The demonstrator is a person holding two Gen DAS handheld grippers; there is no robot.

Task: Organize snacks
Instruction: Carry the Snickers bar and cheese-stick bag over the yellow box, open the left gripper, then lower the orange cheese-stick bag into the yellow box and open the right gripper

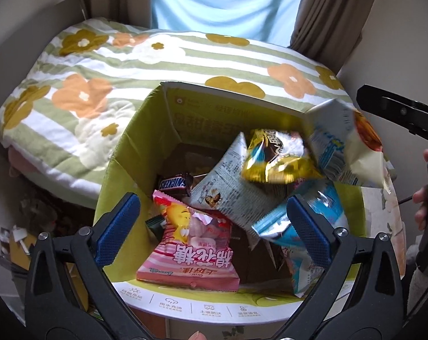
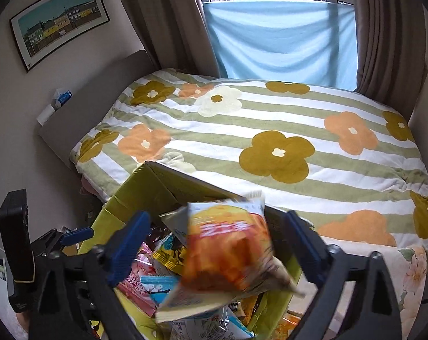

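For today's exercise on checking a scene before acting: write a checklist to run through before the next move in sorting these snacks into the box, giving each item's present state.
1. Left tongs empty, jaws wide: ok.
2. Right tongs have let go: ok, the jaws stand apart from the orange snack bag.
3. Orange snack bag at rest: not ok, it is blurred and tilted over the box.
4. Green box open and upright: ok.
5. Pink marshmallow bag, Snickers bar and gold packet inside the box: ok.
6. Room left in the box: cannot tell, the bottom is covered.
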